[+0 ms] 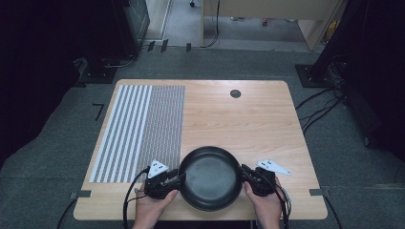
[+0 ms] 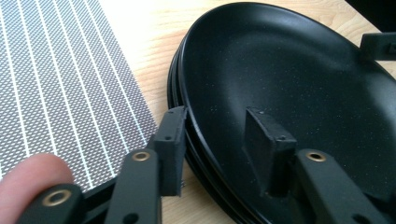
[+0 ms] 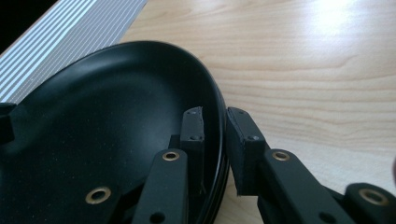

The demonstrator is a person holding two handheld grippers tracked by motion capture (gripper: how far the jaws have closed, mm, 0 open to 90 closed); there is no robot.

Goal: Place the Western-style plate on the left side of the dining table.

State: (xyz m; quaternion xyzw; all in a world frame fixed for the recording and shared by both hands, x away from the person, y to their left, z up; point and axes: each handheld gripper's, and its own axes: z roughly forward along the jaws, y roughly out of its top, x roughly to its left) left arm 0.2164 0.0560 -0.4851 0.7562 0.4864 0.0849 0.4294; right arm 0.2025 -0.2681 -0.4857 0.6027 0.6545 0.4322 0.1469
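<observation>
We see a wooden table [image 1: 248, 119] with rounded corners, a striped woven mat [image 1: 141, 131] lying on its left part. At the near edge sits a round stack of black plates [image 1: 210, 177], smooth and faintly speckled, with no long axis to speak of. Our left gripper [image 1: 177, 177] straddles the stack's left rim, jaws partly open, one inside, one outside. Our right gripper [image 1: 246, 172] has its jaws closed tight on the right rim.

You have the plates [image 1: 210, 177] at lower centre of the table [image 1: 248, 119], the mat [image 1: 139, 131] to their upper left.
</observation>
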